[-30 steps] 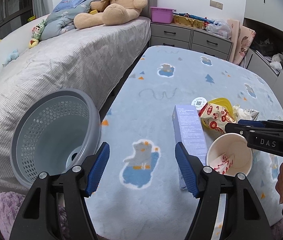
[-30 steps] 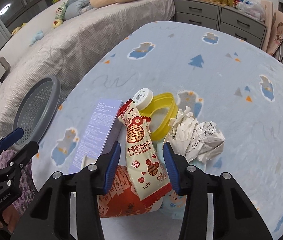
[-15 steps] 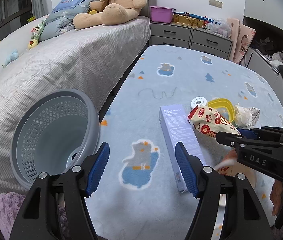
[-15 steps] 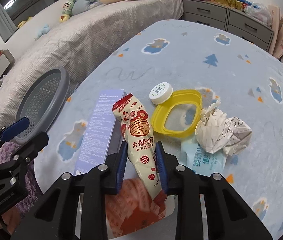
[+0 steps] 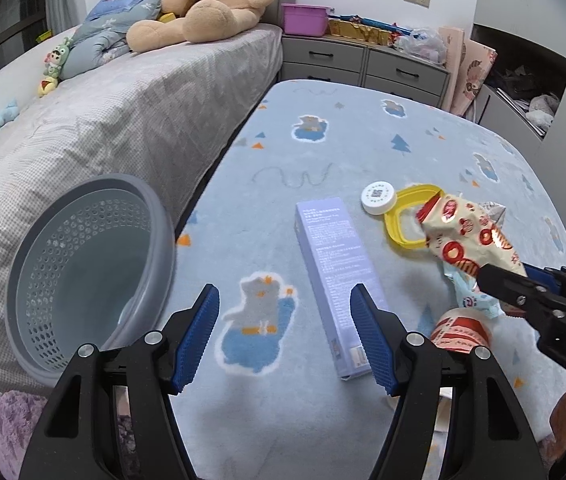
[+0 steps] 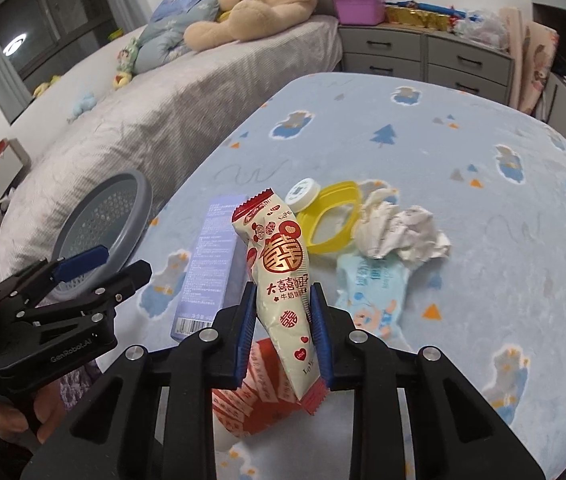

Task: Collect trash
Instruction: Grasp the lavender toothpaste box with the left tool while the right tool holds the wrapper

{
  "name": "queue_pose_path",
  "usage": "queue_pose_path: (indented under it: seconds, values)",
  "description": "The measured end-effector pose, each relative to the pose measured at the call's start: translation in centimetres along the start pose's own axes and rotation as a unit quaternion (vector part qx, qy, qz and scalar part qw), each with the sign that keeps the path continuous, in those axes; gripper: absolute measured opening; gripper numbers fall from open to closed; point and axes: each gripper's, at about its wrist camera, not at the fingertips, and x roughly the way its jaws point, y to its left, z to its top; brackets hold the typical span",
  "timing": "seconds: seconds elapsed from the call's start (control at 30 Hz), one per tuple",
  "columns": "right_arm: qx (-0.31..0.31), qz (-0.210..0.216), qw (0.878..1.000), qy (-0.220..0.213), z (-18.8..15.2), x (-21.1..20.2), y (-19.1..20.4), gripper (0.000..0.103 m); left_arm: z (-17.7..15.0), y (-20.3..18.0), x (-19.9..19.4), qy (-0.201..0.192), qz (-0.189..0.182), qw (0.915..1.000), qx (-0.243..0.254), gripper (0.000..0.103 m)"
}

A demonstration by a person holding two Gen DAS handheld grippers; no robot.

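Barely begun: 1 snack packet (image 6: 283, 276) clamped upright in the right gripper (image 6: 283, 330), lifted over a red paper cup (image 6: 259, 392); left gripper (image 5: 285, 338) spread, grasping nothing. Grey perforated bin (image 5: 83, 264) apparently bare inside. Left on the blue animal-print rug (image 5: 323, 152): lilac carton, yellow lid, white cap, crumpled paper, wipes pack. Bedroom, bed beside.
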Motion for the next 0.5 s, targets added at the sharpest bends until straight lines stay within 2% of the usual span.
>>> queue_pose_path:
  seconds: [0.33,0.5]
  values:
    - [0.041,-0.053,0.997,-0.027,-2.4,-3.0,-3.0,0.026,2.1,-1.2,1.5,0.026,-0.029,0.9992,0.010,0.065]
    - [0.074,-0.063,0.995,-0.029,-4.0,-3.9,-4.8,0.026,2.7,-1.9,2.8,0.047,-0.041,0.9980,0.013,0.065]
